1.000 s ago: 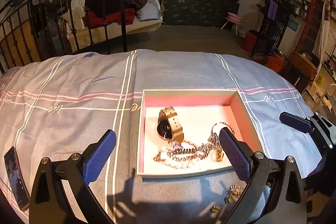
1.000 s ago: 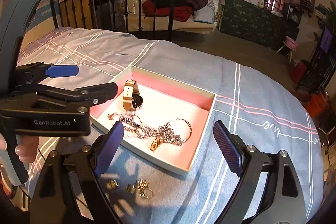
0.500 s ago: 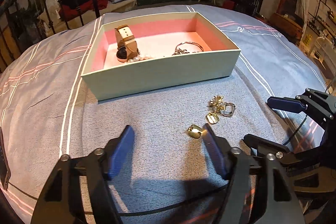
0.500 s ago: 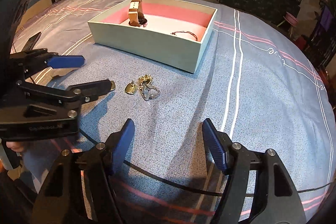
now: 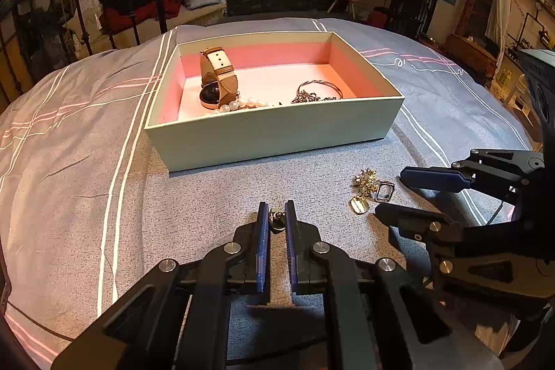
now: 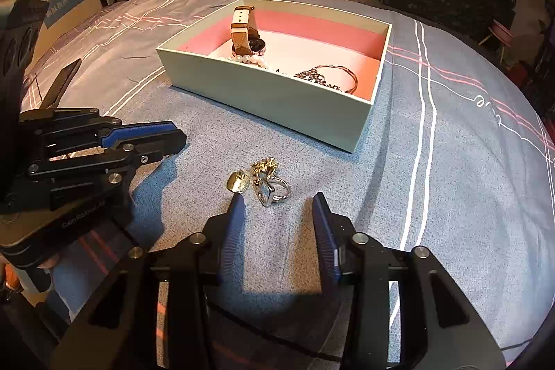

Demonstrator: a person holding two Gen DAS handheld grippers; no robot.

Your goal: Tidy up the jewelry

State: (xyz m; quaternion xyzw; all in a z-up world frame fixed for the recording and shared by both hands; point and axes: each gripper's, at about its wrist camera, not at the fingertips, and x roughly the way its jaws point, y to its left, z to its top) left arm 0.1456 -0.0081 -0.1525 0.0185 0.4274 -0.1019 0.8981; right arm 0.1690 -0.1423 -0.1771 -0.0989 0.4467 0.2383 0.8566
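1. A phone (image 6: 60, 82) lay on the grey striped bedspread (image 5: 86, 162) at the far left of the right wrist view.
2. The left gripper (image 5: 276, 214) pointed down at the bedspread in front of the box. Its jaws were closing and stood nearly together, with a small gold piece (image 5: 276, 216) between the blue pads. The piece was touching or almost touching both pads, though the frames did not settle whether it had left the cloth.
3. An open box (image 5: 270, 134) with a pink lining sat behind the grippers. Inside it, at the left, a watch (image 5: 218, 82) with a tan strap stood on edge, with a string of pearls (image 5: 239, 104) just beside it.
4. Further right in the box lay a dark sparkly chain (image 5: 308, 97) and a thin bangle (image 5: 324, 85).
5. On the bedspread, right of the left gripper, three small pieces lay touching one another: a gold oval pendant (image 6: 237, 182), a gold cluster (image 6: 265, 166) and a silver ring (image 6: 272, 193).
6. The right gripper (image 6: 277, 207) was low over that group. Its jaws were closing but still stood apart with nothing clamped. The silver ring lay between the fingertips, and the left fingertip sat just beside the gold oval pendant.
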